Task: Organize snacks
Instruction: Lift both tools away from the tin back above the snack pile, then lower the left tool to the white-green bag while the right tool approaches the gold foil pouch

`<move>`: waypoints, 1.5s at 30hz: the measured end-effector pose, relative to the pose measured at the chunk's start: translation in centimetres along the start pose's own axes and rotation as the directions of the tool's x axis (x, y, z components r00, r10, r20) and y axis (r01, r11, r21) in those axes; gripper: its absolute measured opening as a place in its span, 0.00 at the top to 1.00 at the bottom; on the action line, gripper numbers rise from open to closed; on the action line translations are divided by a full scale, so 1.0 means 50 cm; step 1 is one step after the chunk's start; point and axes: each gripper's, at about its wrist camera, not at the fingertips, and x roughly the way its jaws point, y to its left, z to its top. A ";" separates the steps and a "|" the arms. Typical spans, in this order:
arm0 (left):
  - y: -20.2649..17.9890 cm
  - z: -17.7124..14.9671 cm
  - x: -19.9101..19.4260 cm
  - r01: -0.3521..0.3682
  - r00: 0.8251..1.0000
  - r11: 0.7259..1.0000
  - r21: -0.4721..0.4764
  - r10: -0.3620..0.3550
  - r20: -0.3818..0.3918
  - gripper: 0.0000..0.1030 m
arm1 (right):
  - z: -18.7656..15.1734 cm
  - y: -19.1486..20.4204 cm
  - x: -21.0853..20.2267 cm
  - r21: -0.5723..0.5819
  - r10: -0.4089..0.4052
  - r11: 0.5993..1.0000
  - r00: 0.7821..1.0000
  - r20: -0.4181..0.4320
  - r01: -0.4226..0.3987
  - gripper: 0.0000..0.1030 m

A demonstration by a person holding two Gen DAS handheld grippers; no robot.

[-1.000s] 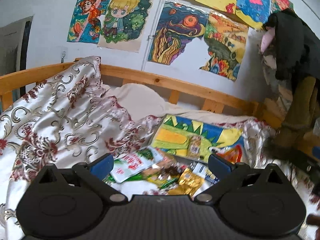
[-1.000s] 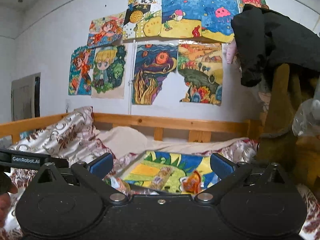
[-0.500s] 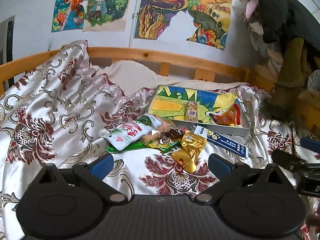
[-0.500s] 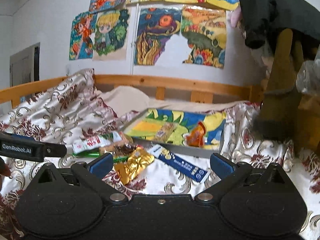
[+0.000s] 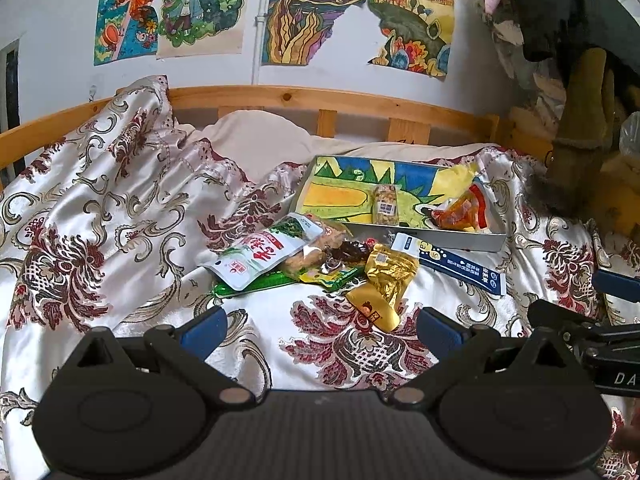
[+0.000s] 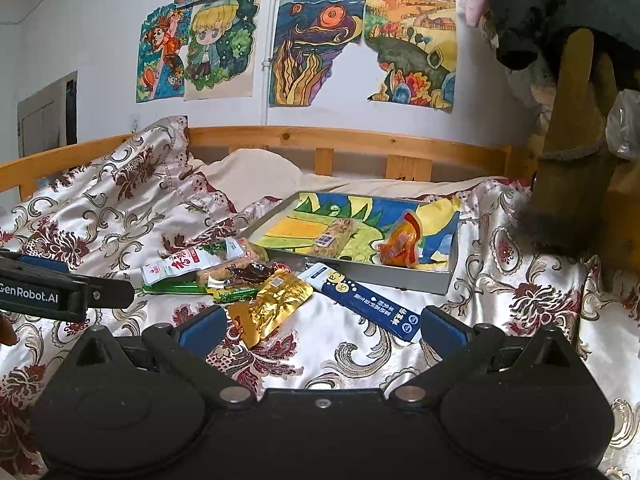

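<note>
1. Your left gripper (image 5: 322, 330) hangs above the patterned bedspread (image 5: 100, 216) with its jaws spread wide and nothing between the blue pads.
2. Your right gripper (image 6: 320, 328) is spread just as wide, also empty, over the same bedspread, to the right of the left one.
3. The snacks lie in a loose heap on the bedspread ahead of both grippers, just in front of the tray (image 5: 448, 238).
4. In the heap, a white and green packet (image 5: 262, 254) lies on top at the left, overlapping a long green packet (image 5: 256, 284) beneath it.
5. A gold foil pouch (image 5: 382, 284) lies at the near right of the heap, closest to your left gripper's open jaws.
6. A blue and white stick pack (image 5: 448, 262) lies at an angle with its far end touching the tray's front wall.
7. Between the white packet and the gold pouch sit some small dark and clear wrappers; what they hold is hard to tell from here.
8. The tray has a colourful drawing lining its bottom and already holds two items: a clear-wrapped bar (image 5: 385, 204) near the middle and an orange-red packet (image 5: 460, 212) toward its right end.
9. A wooden bed rail (image 5: 340, 98) runs behind, with drawings (image 5: 312, 12) taped to the wall above.
</note>
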 end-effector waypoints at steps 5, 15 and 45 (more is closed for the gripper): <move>0.001 -0.004 0.013 -0.008 1.000 1.000 0.008 0.008 -0.010 0.01 | -0.006 -0.001 0.014 0.010 -0.003 1.000 1.000 -0.015 0.003 0.01; 0.007 -0.010 0.032 -0.028 0.999 0.999 0.017 0.029 -0.034 0.01 | -0.017 -0.010 0.039 0.048 -0.004 0.999 0.999 -0.050 0.007 0.01; 0.089 0.048 0.193 -0.033 0.998 0.999 -0.024 0.031 -0.059 0.01 | -0.003 -0.010 0.126 0.221 0.221 0.954 0.973 -0.069 -0.201 0.00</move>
